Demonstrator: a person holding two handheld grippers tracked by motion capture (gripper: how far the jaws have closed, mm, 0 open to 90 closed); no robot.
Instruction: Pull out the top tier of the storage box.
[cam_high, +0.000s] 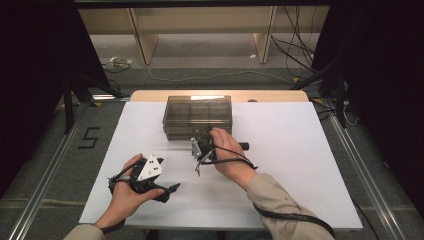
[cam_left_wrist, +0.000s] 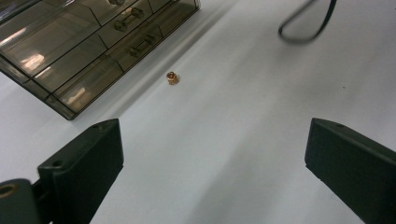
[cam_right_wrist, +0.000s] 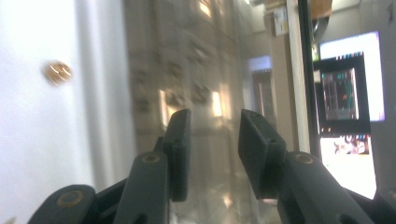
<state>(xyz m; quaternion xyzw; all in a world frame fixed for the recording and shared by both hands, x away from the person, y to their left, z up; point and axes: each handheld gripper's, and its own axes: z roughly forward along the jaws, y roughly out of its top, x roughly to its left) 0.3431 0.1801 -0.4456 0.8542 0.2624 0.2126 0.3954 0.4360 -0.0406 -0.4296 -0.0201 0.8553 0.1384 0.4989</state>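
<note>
Hovering with fingers apart, the left gripper (cam_left_wrist: 212, 172) faces a brass nut (cam_left_wrist: 173, 78); right gripper (cam_right_wrist: 212, 154) fingers narrowly apart at the drawer box (cam_high: 197, 116).

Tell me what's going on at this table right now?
A person works at a white table with a tool in each hand. The right tool is up against the front of a smoky clear drawer box, its jaws a little apart near the drawer fronts and holding nothing. The left tool hovers over the table nearer the person, jaws wide open and empty. A small brass nut lies loose on the table just in front of the box.
</note>
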